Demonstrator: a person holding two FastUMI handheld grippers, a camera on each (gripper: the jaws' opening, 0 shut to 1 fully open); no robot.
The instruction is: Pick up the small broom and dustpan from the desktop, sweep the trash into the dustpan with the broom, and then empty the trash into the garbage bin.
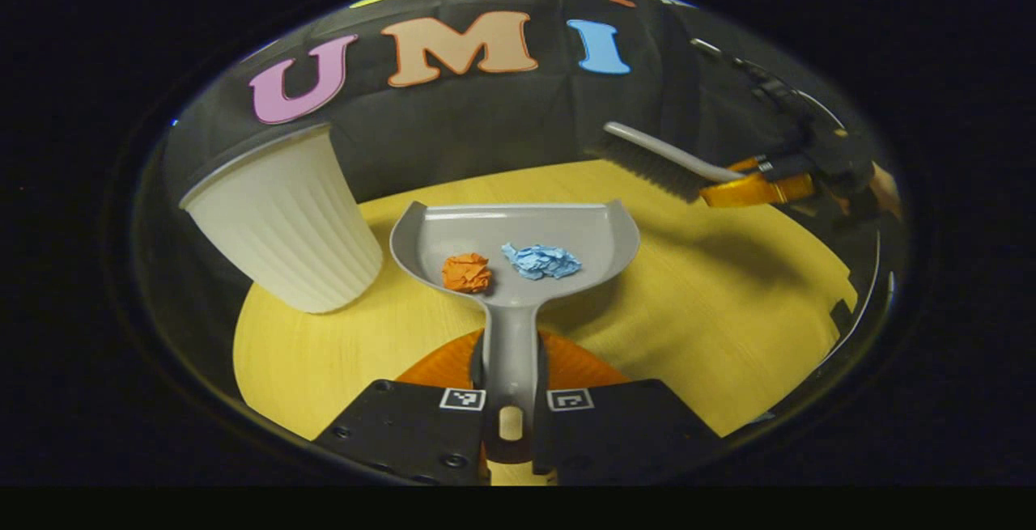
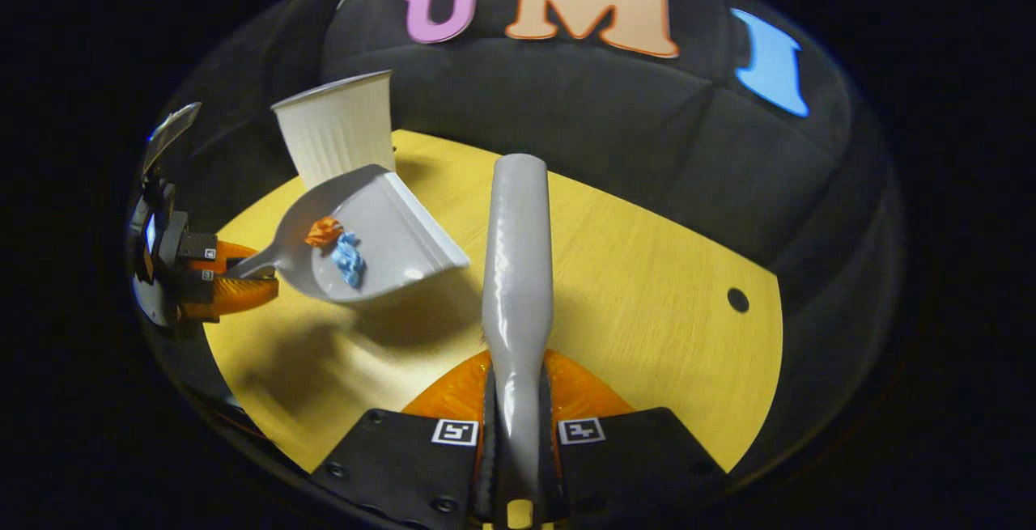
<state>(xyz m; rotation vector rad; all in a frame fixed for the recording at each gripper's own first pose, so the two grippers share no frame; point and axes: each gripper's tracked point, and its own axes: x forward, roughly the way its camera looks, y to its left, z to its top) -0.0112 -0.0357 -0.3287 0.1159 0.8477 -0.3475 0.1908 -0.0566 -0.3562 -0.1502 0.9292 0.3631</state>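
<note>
Now the left gripper [image 1: 510, 425] clamps the grey plastic dustpan's [image 1: 566, 226] handle between its jaws, while the right gripper [image 2: 518, 449] pinches the grey broom [image 2: 518, 271] handle.

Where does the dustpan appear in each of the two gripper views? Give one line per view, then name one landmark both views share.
Left gripper view: the dustpan sits at centre, its handle running down between the left gripper's fingers, two paper balls inside.
Right gripper view: the dustpan is left of centre, lifted off the table, held by the gripper at the left edge.
Shared landmark: the white ribbed bin, beside the dustpan in both.
</note>
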